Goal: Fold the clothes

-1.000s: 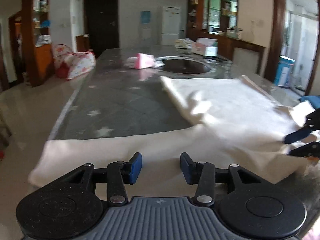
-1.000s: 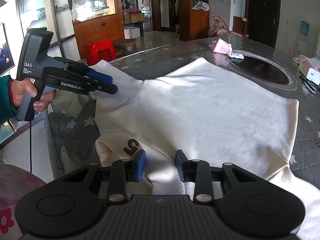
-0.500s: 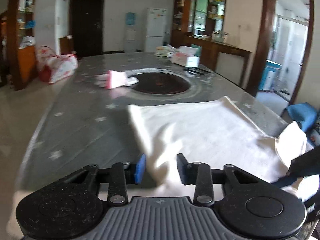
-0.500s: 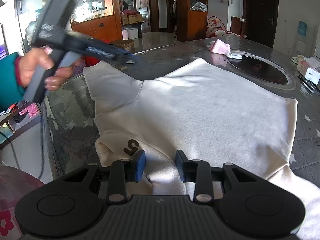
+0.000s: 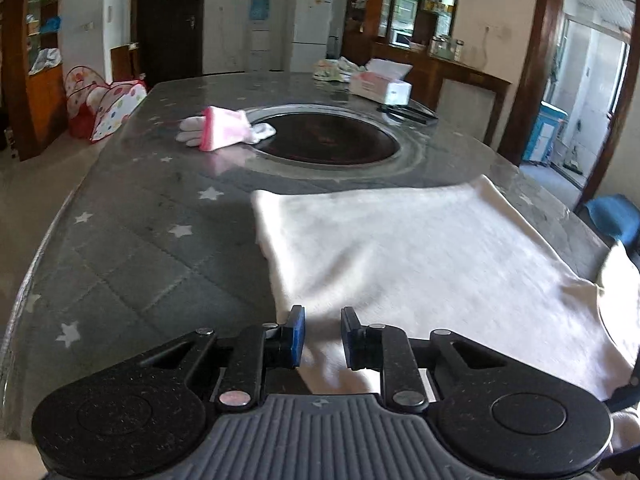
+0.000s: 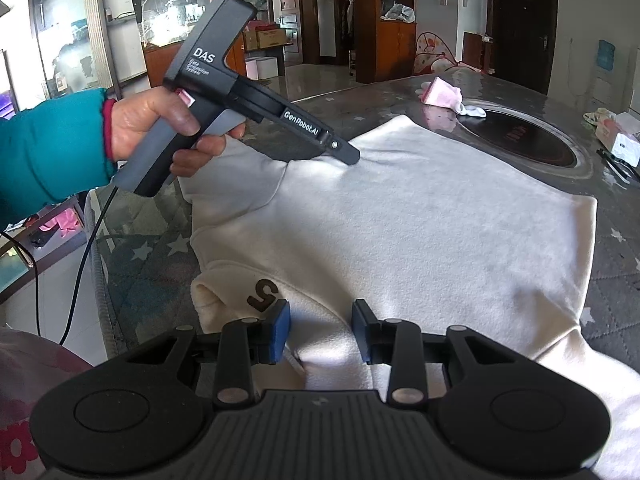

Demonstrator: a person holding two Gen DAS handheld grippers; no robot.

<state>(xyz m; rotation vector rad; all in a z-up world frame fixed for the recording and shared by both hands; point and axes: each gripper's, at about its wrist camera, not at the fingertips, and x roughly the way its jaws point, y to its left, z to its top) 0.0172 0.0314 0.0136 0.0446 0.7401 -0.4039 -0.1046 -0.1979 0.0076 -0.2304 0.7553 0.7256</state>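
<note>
- Both claws stand spread: left gripper (image 5: 322,336) hovers at the near-left part of the cream sweatshirt (image 5: 420,256), pinching nothing; right gripper (image 6: 320,330) sits over the collar end, its blue pads either side of a fabric ridge, not clamped.
- Sweatshirt lies flat on the grey star-patterned table (image 5: 140,240), just short of the round dark inset (image 5: 326,138).
- Person's left hand (image 6: 160,128), in a teal sleeve (image 6: 48,148), grips the left tool's handle.
- Pink-and-white glove (image 5: 224,130) touches the inset's left rim.
- Brown "5" (image 6: 262,294) marks the sweatshirt beside the right gripper's left pad.
</note>
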